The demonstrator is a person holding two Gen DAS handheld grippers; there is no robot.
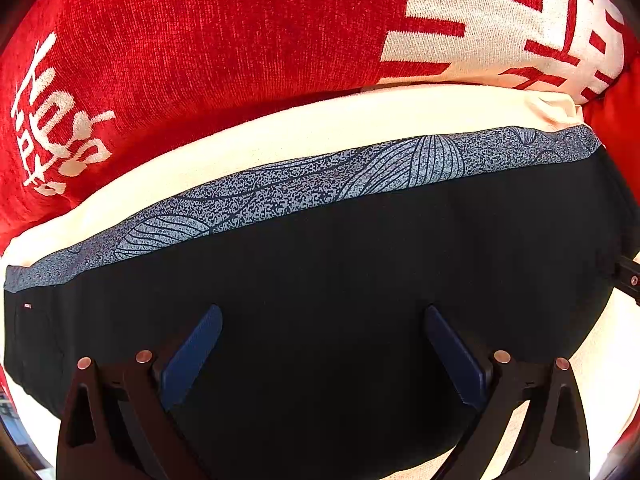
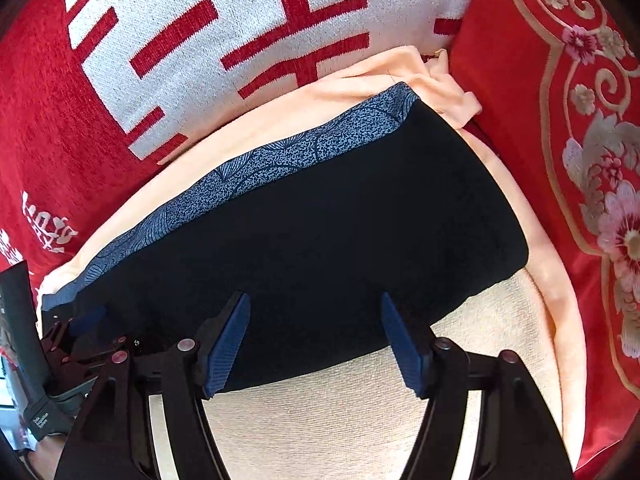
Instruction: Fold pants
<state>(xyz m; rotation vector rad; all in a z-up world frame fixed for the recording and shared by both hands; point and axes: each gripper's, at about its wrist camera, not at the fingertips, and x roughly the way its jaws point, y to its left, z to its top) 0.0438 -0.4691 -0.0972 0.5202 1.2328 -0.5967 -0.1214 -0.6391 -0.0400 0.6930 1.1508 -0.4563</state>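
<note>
On a cream-coloured cloth (image 2: 280,120) spread over a beige woven seat cushion (image 2: 340,420), the folded black pants with a blue-and-grey patterned waistband (image 2: 320,232) lie as a flat oblong, the waistband along the far edge. Behind them rests a red knitted pillow with a large white block bearing red strokes (image 1: 224,32), and to the right a red embroidered cushion with pale flowers (image 2: 580,140).

The left gripper (image 1: 323,354) points down over the dark fabric, its blue ribbed pads (image 1: 192,356) standing wide apart with nothing pinched between them. The right gripper (image 2: 316,344) hangs over the near edge of the pants, its blue pads (image 2: 226,344) also spread wide and holding nothing; whether the tips touch the cloth is unclear. The left gripper's black frame shows at the left edge of the right wrist view.
</note>
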